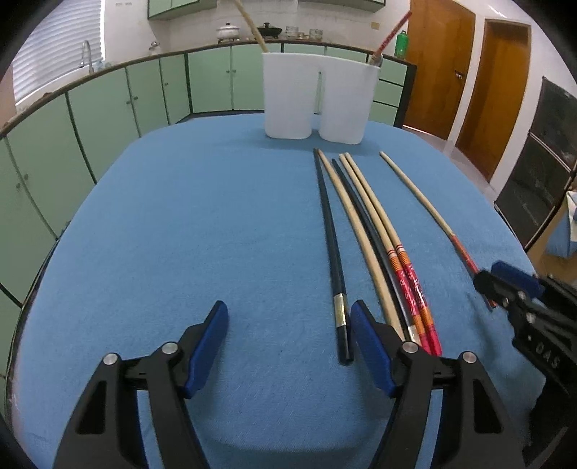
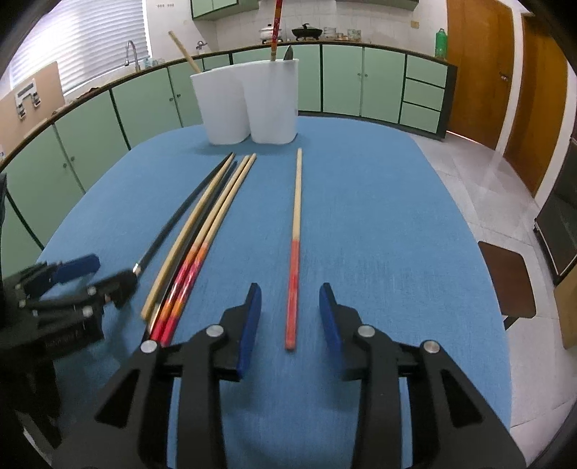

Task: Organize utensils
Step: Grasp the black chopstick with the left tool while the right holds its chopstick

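Several chopsticks lie on the blue tablecloth (image 1: pixel 216 216). From the left they are a black chopstick (image 1: pixel 330 231), a plain wooden one (image 1: pixel 355 231), a second black one (image 1: pixel 364 216) and a red-handled pair (image 1: pixel 404 263). A single red-handled chopstick (image 2: pixel 294 259) lies apart, between the jaws of my right gripper (image 2: pixel 290 296), which stand open around its handle without touching it. My left gripper (image 1: pixel 288 321) is open, and the first black chopstick's end lies just inside its right finger. The white two-part holder (image 2: pixel 249 104) at the far edge holds a wooden chopstick (image 2: pixel 184 50) and a red one (image 2: pixel 276 25).
Green kitchen cabinets (image 1: pixel 108 108) curve around behind the table. Wooden doors (image 2: pixel 479 68) stand at the right, with tiled floor (image 2: pixel 487 187) and a brown mat (image 2: pixel 508 277) below the table's right edge. The left half of the cloth is bare.
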The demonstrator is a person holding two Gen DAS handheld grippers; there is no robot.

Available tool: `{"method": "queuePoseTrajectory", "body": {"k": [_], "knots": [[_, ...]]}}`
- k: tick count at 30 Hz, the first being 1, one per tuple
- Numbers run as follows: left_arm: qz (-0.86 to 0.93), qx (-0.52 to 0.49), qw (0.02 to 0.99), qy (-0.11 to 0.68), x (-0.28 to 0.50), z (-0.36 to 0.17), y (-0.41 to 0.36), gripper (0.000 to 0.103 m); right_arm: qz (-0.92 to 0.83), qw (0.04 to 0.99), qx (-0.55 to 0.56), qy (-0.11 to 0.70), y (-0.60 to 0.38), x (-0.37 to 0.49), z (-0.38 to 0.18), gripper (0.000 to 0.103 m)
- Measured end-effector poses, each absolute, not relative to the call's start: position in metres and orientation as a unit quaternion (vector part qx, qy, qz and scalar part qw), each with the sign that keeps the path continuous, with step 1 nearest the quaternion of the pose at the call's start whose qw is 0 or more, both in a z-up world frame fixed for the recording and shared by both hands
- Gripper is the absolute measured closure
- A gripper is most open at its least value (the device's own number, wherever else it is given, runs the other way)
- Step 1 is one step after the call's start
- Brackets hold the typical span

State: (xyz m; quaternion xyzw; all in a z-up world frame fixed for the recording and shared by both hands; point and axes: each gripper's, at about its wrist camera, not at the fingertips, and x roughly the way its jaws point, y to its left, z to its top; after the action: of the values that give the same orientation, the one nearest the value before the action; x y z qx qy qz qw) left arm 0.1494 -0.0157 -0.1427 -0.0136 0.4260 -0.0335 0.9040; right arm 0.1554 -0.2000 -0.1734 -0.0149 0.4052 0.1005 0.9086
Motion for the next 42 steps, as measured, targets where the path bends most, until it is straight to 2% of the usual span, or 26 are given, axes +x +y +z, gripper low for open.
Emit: {"method": "queuePoseTrajectory", "body": {"k": [21,30,33,35,38,42], "knots": [[-0.036,0.009,0.902,0.430,0.135,-0.145,-0.025,0.034,0.106,0.900,0.000,0.424,-0.204,0.141,-0.177,0.072],[-0.037,0.009,0.904,0.426,0.139,-0.145,-0.031,0.053,0.102,0.898,-0.010,0.429,-0.201,0.151,-0.179,0.082],[-0.037,0.011,0.904,0.425,0.141,-0.145,-0.035,0.063,0.104,0.897,-0.020,0.430,-0.197,0.153,-0.180,0.090],[-0.043,0.015,0.904,0.425,0.142,-0.144,-0.040,0.080,0.104,0.896,-0.024,0.430,-0.196,0.154,-0.180,0.096],[-0.050,0.016,0.904,0.424,0.143,-0.145,-0.045,0.096,0.103,0.897,-0.027,0.429,-0.195,0.153,-0.180,0.097],[-0.050,0.012,0.904,0.424,0.143,-0.145,-0.046,0.096,0.106,0.898,-0.016,0.426,-0.200,0.152,-0.179,0.098]]}}
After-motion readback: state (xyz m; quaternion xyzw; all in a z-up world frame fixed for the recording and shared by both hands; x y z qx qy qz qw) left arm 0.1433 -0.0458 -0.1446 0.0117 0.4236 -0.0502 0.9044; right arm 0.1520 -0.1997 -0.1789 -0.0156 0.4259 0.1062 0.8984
